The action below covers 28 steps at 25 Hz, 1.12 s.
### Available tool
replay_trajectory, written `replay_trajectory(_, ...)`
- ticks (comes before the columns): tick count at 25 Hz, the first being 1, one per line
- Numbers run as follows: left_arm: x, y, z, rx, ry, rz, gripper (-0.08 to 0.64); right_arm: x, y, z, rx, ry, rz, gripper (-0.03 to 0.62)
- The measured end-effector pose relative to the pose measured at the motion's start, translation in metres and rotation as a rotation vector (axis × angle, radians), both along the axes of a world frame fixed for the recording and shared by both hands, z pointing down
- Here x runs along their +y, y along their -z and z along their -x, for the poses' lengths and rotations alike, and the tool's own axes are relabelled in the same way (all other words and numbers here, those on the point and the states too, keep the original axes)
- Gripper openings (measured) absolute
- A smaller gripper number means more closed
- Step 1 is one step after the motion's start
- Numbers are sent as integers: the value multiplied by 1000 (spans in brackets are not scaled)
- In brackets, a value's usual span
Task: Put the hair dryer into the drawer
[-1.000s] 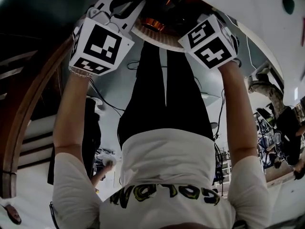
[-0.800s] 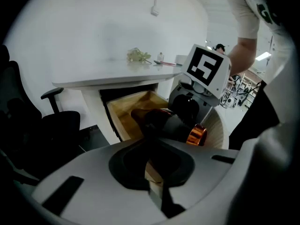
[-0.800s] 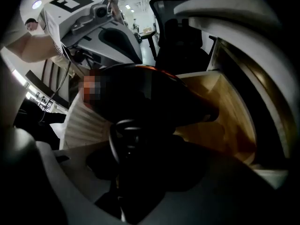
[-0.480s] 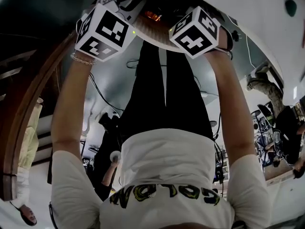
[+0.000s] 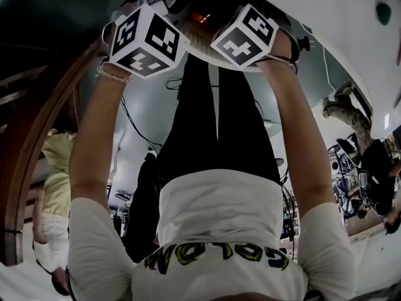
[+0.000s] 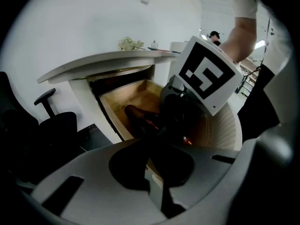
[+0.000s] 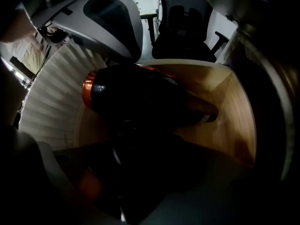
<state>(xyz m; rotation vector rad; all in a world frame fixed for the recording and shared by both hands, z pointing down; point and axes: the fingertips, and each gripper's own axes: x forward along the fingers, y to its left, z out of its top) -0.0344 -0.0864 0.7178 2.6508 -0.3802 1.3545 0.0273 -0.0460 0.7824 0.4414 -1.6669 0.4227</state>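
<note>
I see the drawer (image 7: 234, 107) lined in smooth, matt light wood, with a ribbed white front. Hair dryer (image 7: 136, 97): glossy black plastic with a shiny orange ring. Desk top (image 6: 108, 60): smooth matt white.

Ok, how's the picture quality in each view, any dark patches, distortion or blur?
Head view: heavy fisheye curving, dim, black toward the top left. Left gripper view: round black vignette, bright wall, soft foreground. Right gripper view: lower half almost black; only the orange rim of the hair dryer and the drawer catch light.

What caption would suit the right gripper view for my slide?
Right claw holds a black hair dryer with an orange ring over the open light wooden drawer.
</note>
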Motion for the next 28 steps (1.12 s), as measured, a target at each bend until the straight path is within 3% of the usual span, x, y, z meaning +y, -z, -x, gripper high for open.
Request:
replay_trajectory(6,11,16,-4,-11,-28,-20,9,-3,8,-6,86,30,-80,252)
replay_trajectory(10,5,1,0,-5,-11,15,9,-8,-10,-3,123,36,-69,256)
replay_trajectory(19,9,2,-3,-45,-46,-12,9,-10,-17,4,119,3,-5,278)
replay_trajectory(28,5,38,2,-23,31,-23,10,-6,25,2,56,15,-80,268)
